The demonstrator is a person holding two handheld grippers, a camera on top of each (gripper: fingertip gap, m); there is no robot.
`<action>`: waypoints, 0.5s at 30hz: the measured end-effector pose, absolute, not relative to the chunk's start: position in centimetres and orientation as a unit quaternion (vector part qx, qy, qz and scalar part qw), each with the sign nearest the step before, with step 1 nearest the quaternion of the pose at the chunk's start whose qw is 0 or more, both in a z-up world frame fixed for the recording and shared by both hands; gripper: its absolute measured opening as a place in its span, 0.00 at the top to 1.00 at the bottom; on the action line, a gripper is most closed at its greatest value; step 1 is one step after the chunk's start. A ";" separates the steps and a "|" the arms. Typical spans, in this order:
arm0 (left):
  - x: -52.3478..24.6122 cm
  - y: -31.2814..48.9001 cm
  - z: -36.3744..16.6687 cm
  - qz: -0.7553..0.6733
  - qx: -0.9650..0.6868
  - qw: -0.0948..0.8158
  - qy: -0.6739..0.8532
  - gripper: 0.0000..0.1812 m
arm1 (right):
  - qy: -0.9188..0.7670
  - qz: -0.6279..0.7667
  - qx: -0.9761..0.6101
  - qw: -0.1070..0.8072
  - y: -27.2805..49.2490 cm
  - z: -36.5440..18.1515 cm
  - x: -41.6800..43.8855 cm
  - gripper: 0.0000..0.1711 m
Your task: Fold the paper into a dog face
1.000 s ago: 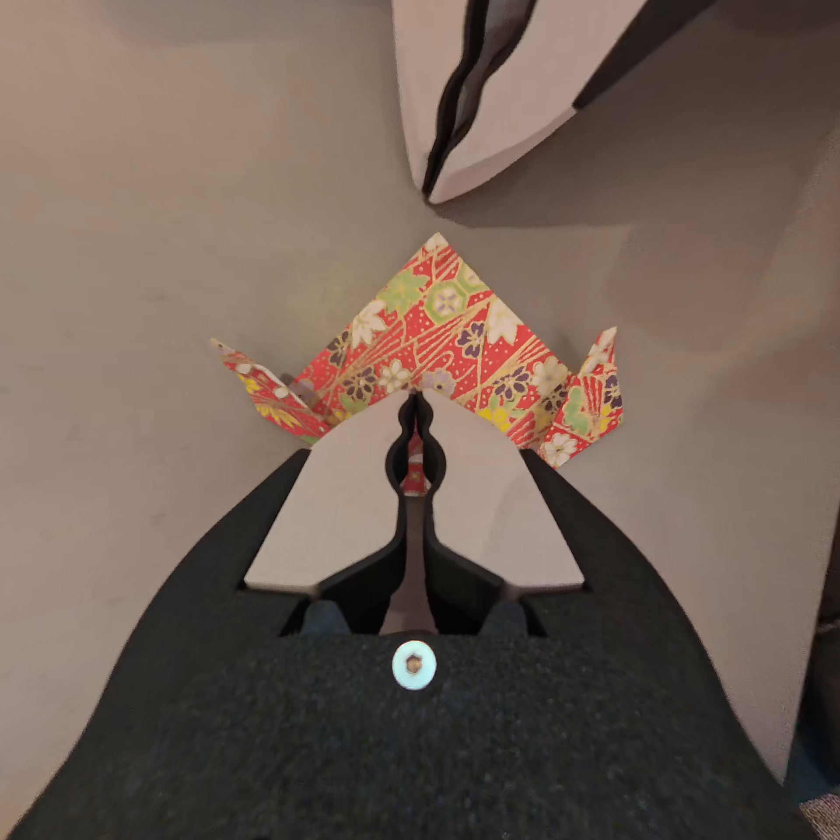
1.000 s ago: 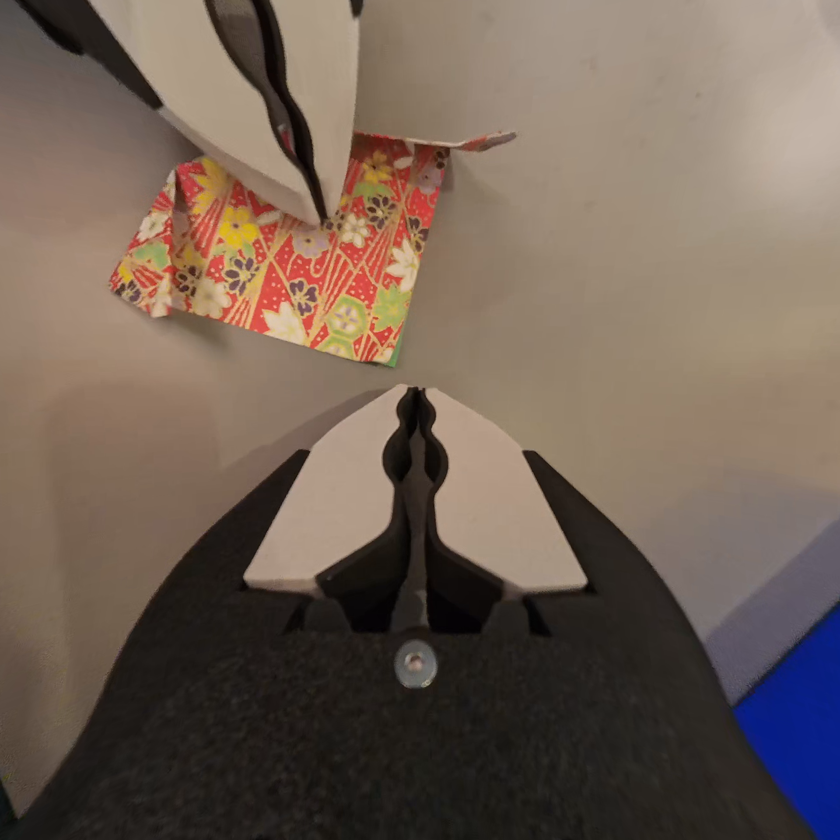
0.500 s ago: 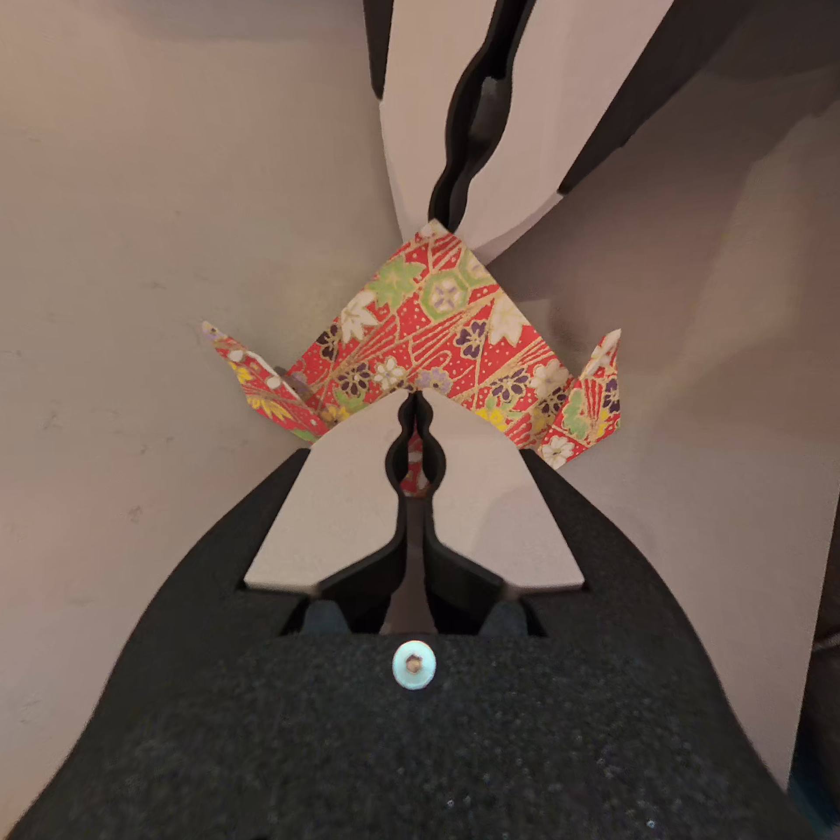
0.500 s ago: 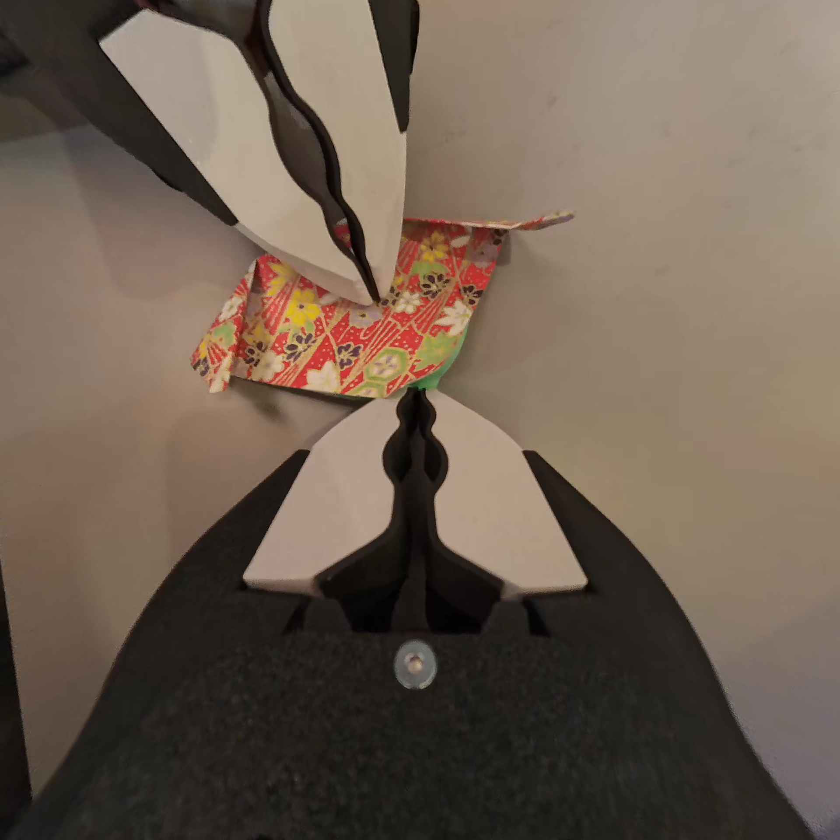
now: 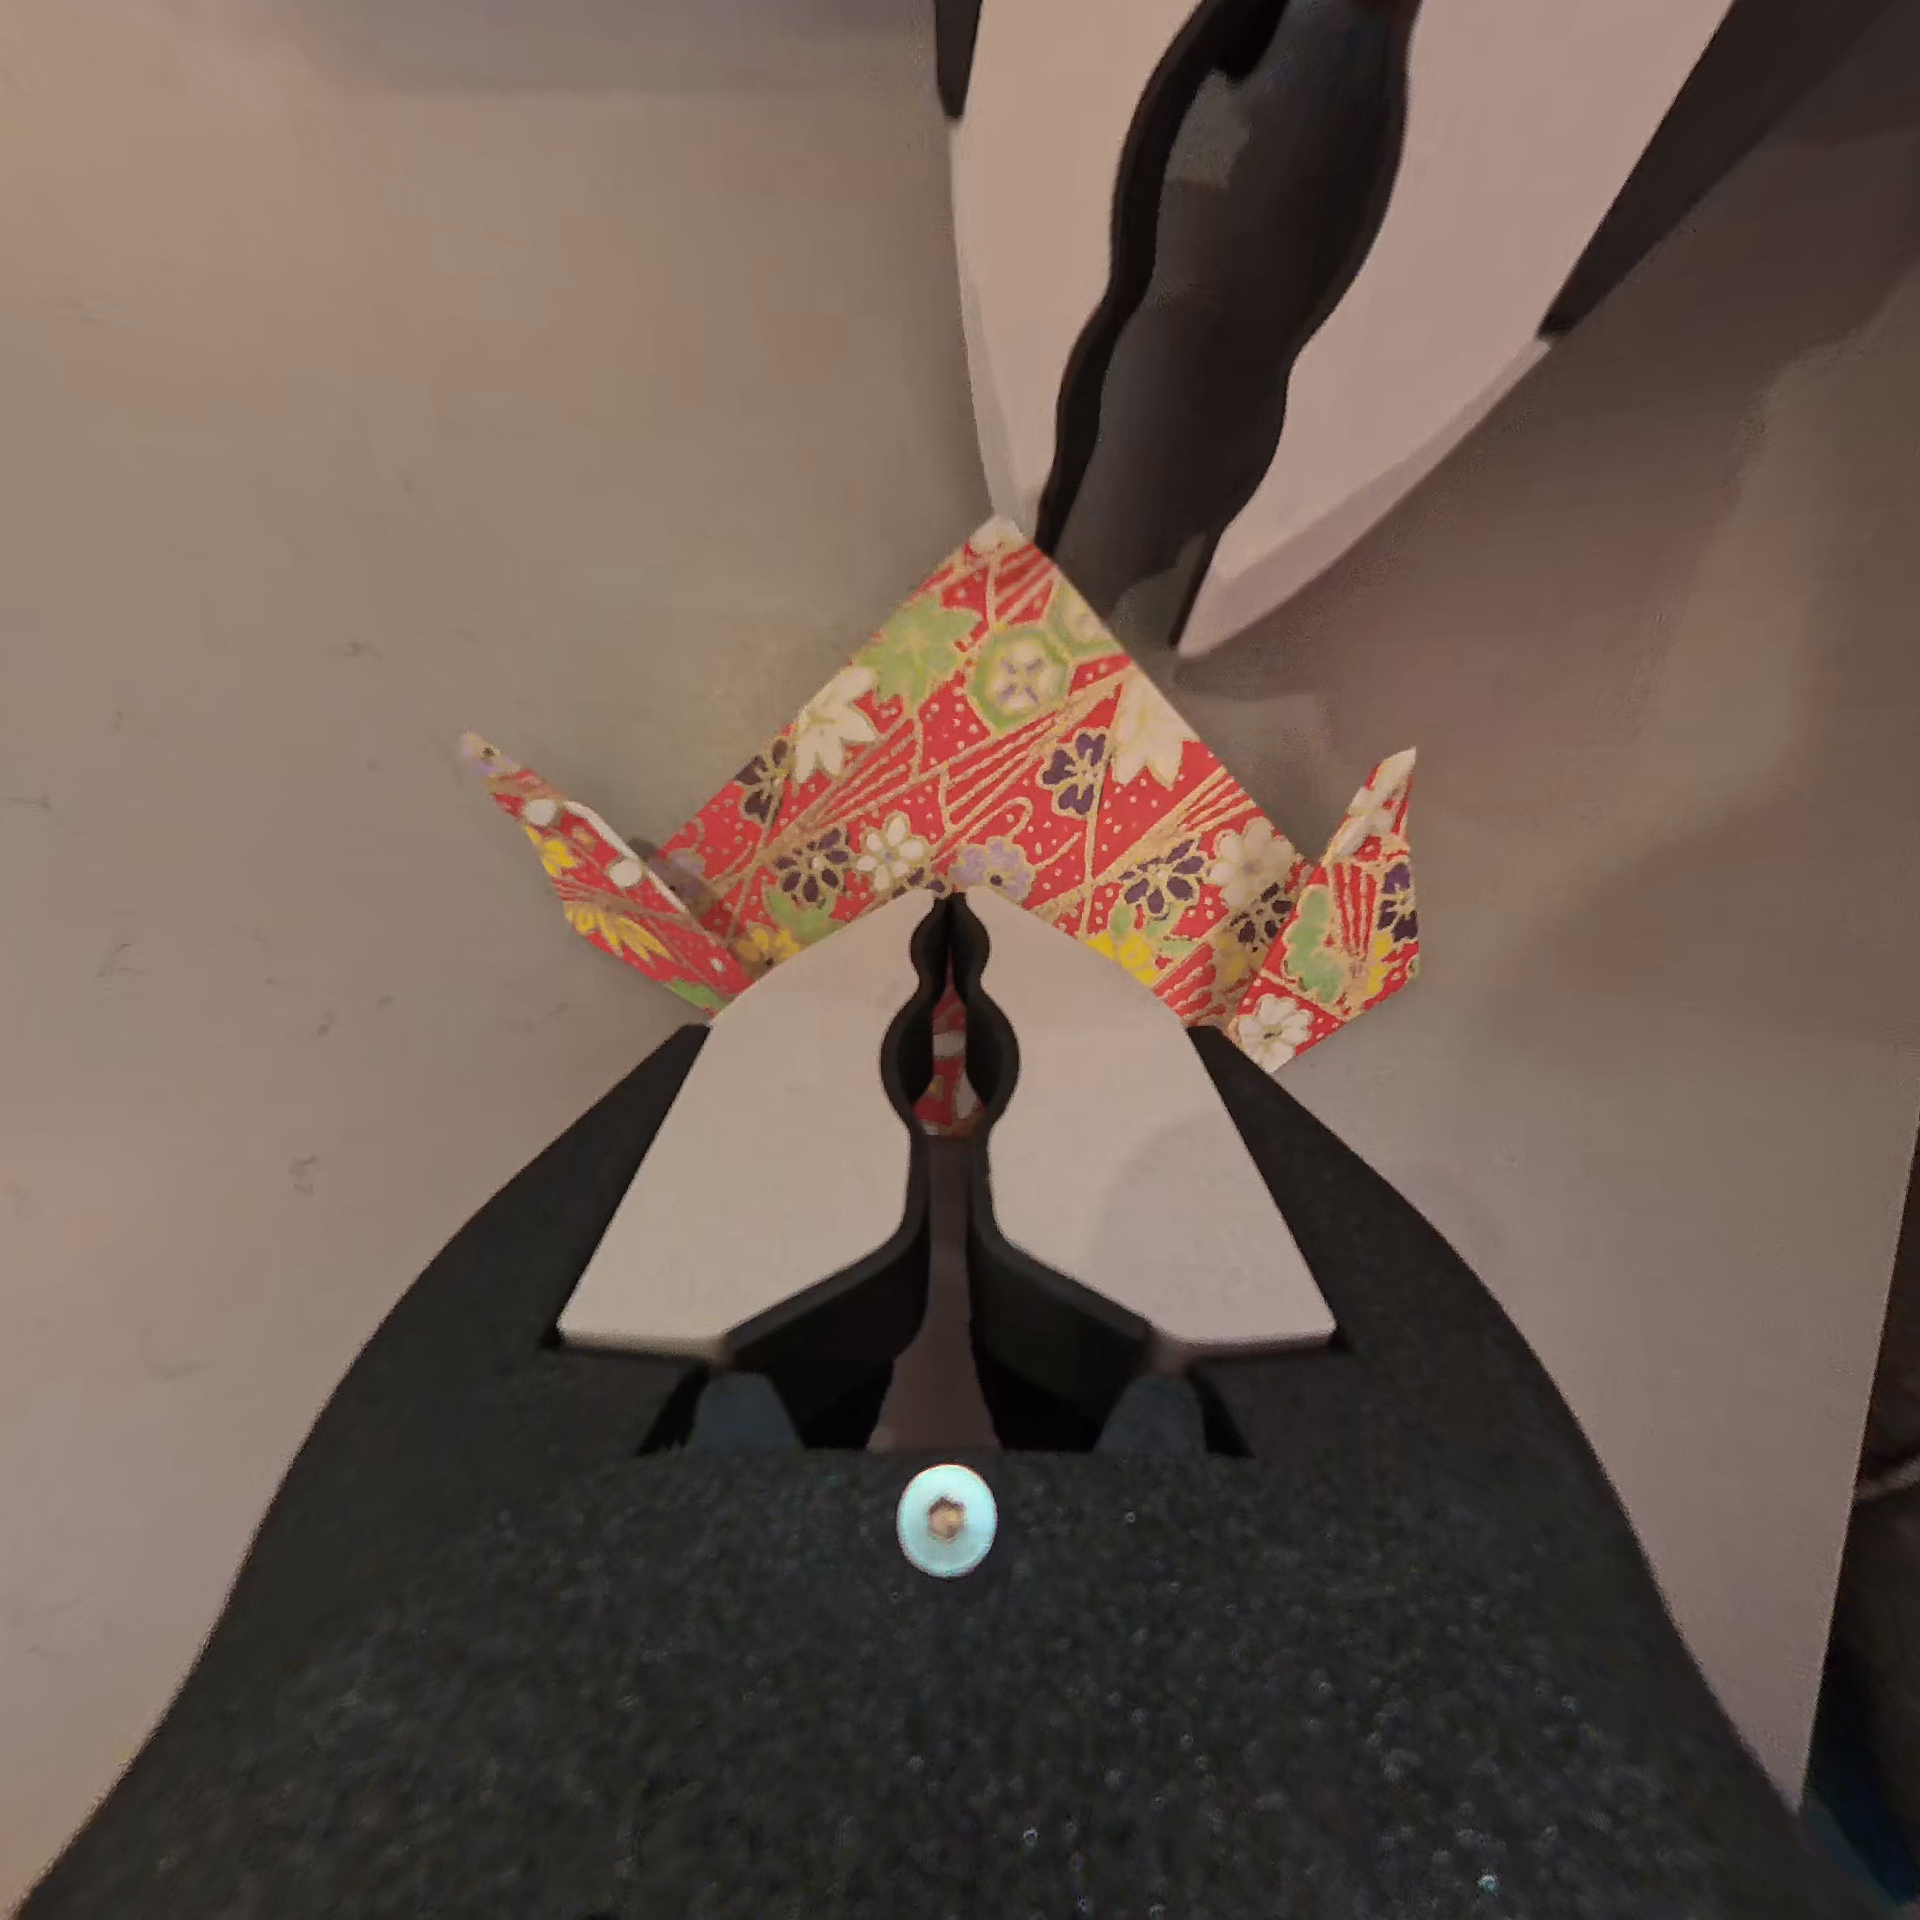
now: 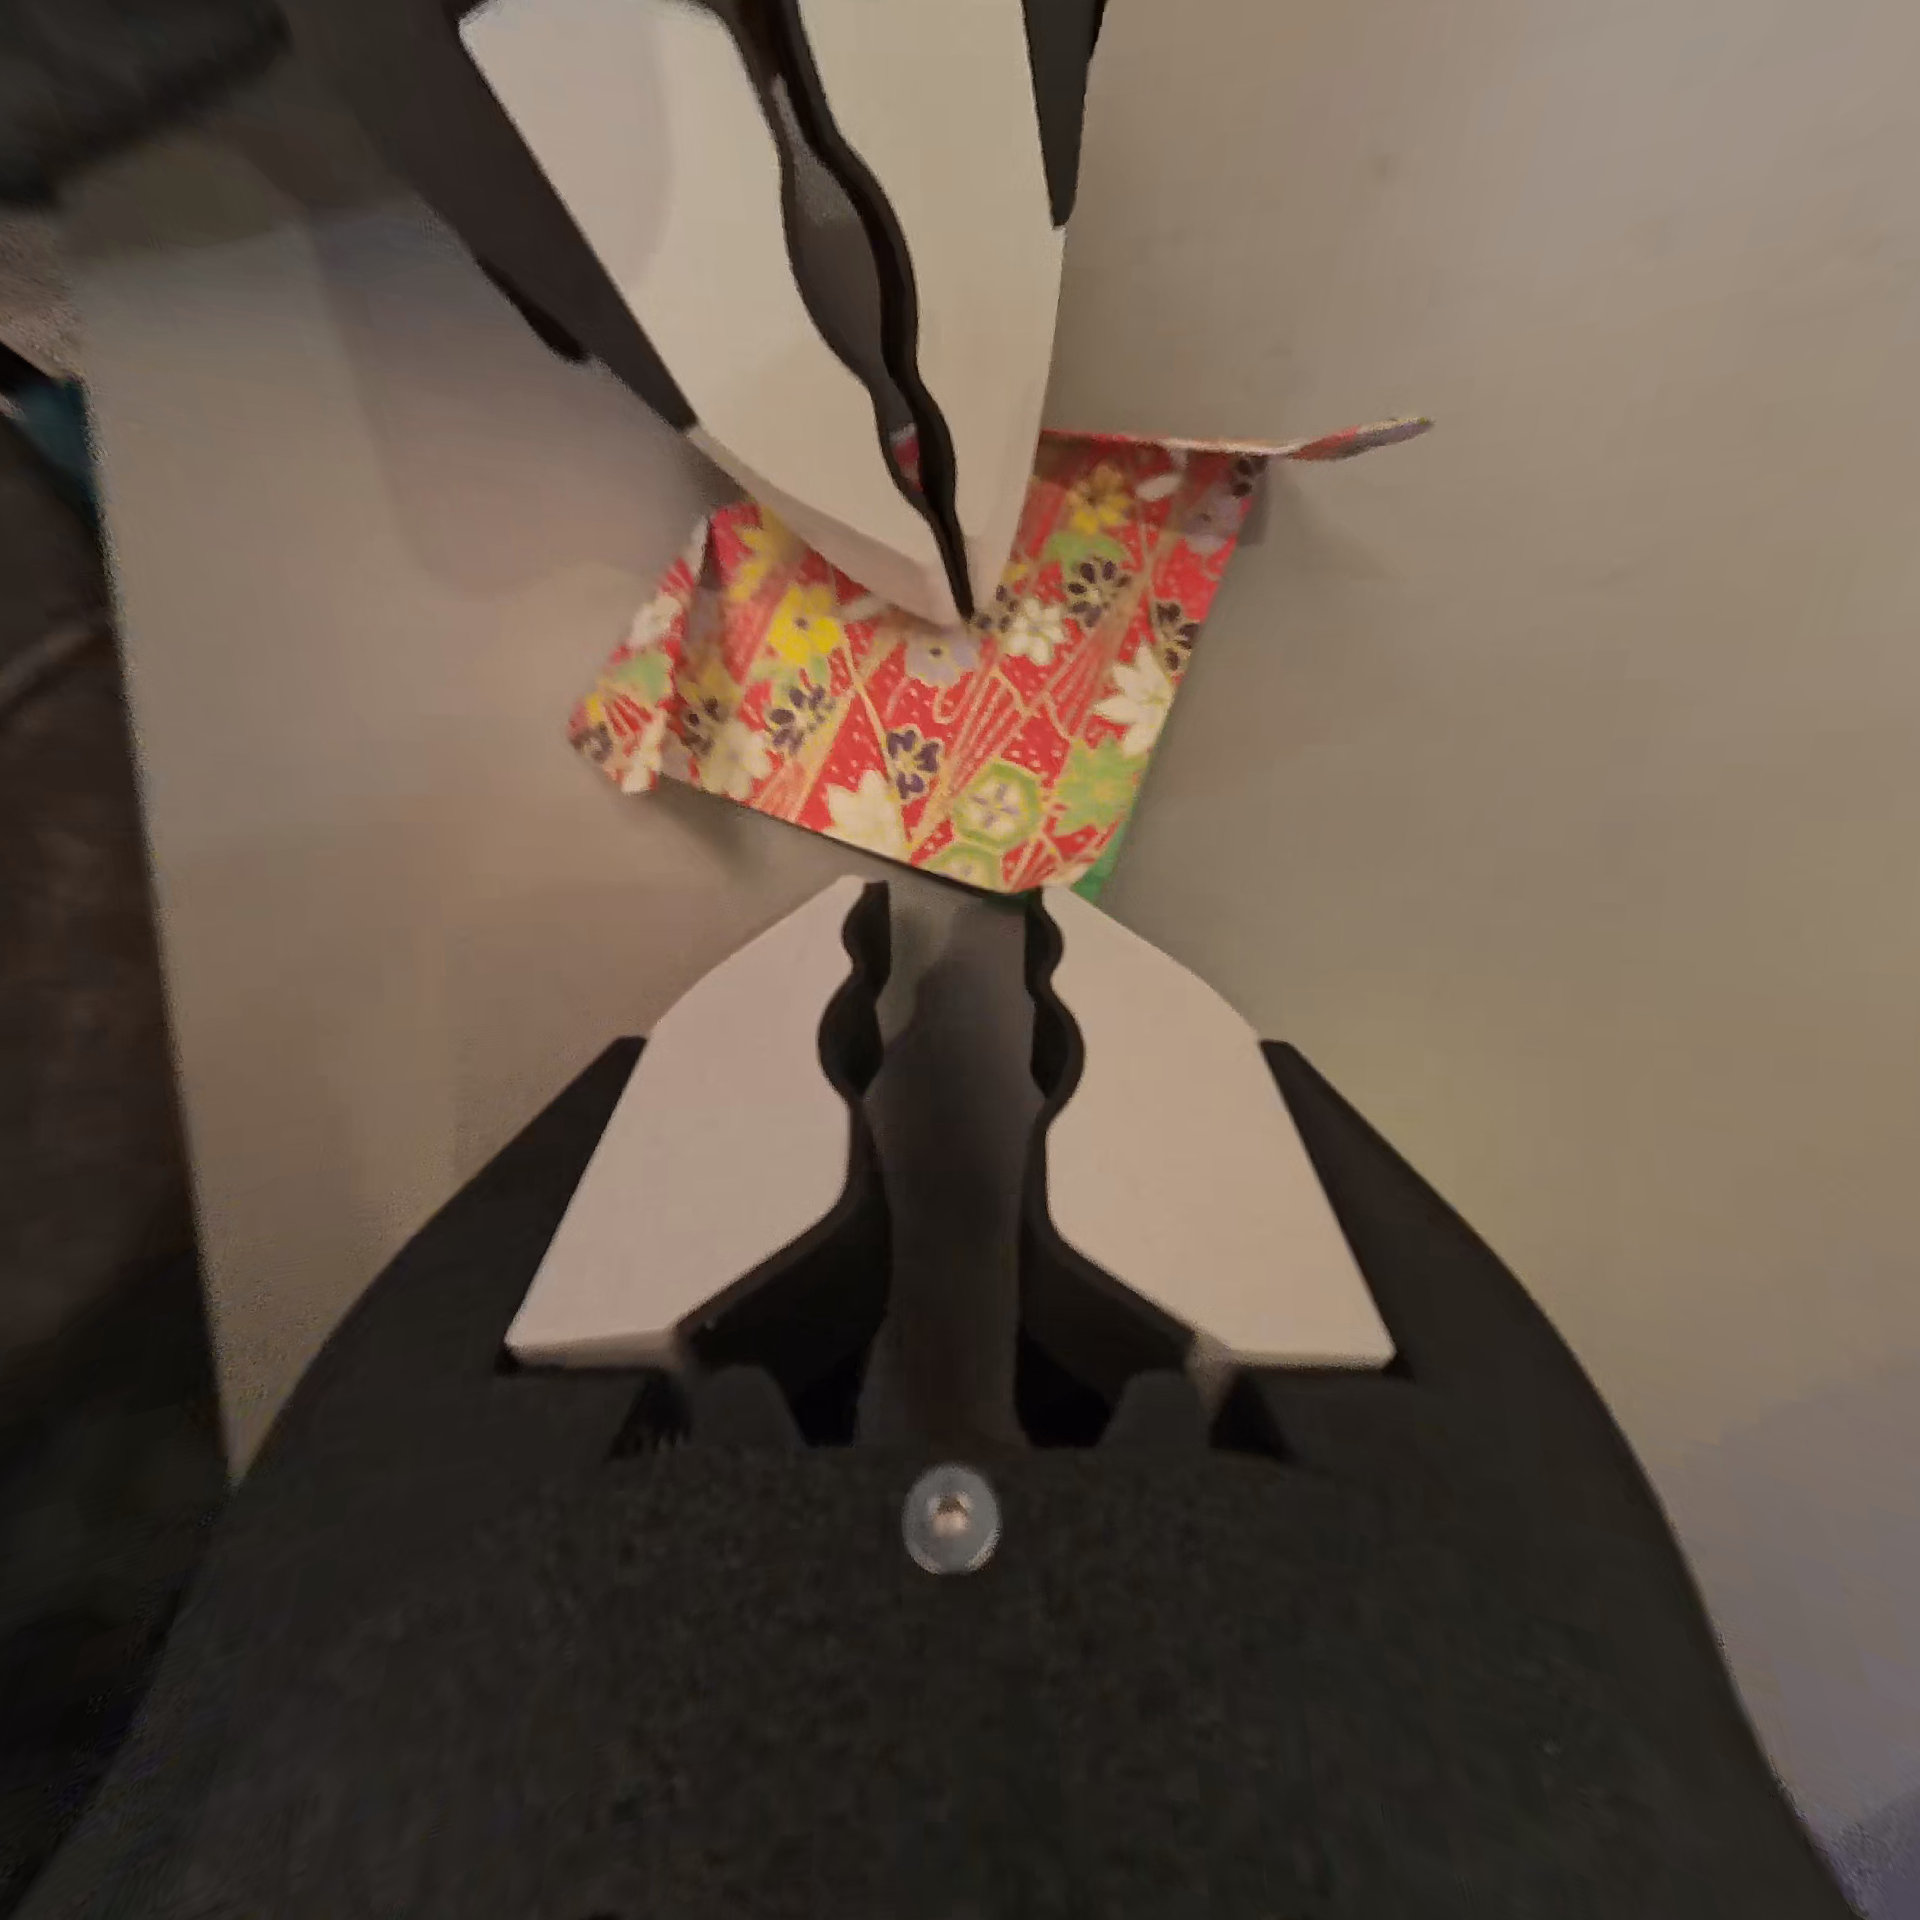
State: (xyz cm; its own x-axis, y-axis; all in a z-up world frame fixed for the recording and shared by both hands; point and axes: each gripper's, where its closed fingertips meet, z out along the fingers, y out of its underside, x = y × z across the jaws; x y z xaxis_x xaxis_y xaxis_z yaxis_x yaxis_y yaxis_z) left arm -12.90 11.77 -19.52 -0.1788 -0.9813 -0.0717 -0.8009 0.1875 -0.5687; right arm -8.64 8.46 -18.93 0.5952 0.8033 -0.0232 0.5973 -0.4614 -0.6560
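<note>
The paper (image 5: 997,790), red with a flower print, is lying folded on the table (image 5: 312,520) at mid-frame in both views, its two side flaps standing up. The left gripper (image 5: 948,906) is pressing down on the paper's near edge with its jaws together; whether any paper is pinched between them is unclear. The right gripper (image 6: 954,896) is sitting with its jaws apart, straddling the paper's pointed corner at centre frame.

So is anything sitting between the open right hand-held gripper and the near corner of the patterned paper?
Nothing visible: the right hand-held gripper is open right at the paper corner, with only bare table around it.
</note>
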 end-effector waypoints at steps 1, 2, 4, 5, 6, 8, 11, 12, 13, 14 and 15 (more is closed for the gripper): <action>-12.9 11.8 -19.5 -0.207 -0.602 0.218 0.739 1.00 | -0.424 0.147 -0.836 0.316 8.7 -18.8 -8.2 0.90; -12.9 11.8 -19.5 -0.207 -0.602 0.219 0.740 1.00 | -0.428 0.136 -0.836 0.316 8.8 -18.8 -7.9 0.96; -12.9 11.8 -19.5 -0.207 -0.601 0.218 0.741 1.00 | -0.432 0.122 -0.840 0.306 9.2 -19.3 -7.6 1.00; -12.9 11.8 -19.5 -0.208 -0.601 0.216 0.741 1.00 | -0.432 0.108 -0.841 0.307 9.6 -19.5 -7.3 1.00; -12.9 11.8 -19.5 -0.209 -0.601 0.215 0.741 1.00 | -0.434 0.103 -0.839 0.311 9.8 -19.6 -7.3 1.00; -12.9 11.8 -19.5 -0.209 -0.601 0.216 0.740 1.00 | -0.440 0.101 -0.836 0.313 9.9 -19.5 -7.4 1.00; -12.9 11.8 -19.5 -0.206 -0.600 0.218 0.741 1.00 | -0.442 0.116 -0.829 0.324 10.0 -19.5 -8.5 1.00; -12.9 11.8 -19.5 -0.206 -0.600 0.218 0.742 1.00 | -0.442 0.122 -0.826 0.328 10.1 -19.5 -8.9 1.00; -12.9 11.8 -19.5 -0.206 -0.600 0.218 0.742 1.00 | -0.444 0.127 -0.824 0.330 10.1 -19.5 -9.3 1.00; -12.9 11.8 -19.5 -0.206 -0.601 0.217 0.741 1.00 | -0.445 0.131 -0.822 0.330 10.2 -19.5 -9.6 1.00; -12.9 11.8 -19.5 -0.207 -0.602 0.217 0.740 1.00 | -0.444 0.136 -0.821 0.331 10.3 -19.5 -9.9 1.00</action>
State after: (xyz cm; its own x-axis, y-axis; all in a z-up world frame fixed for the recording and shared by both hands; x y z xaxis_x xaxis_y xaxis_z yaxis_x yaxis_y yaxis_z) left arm -12.90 11.76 -19.53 -0.1819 -0.9807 -0.0717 -0.8011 0.1901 -0.5675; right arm -9.88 10.34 -19.50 0.5681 0.8199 0.0707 0.6394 -0.3856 -0.6652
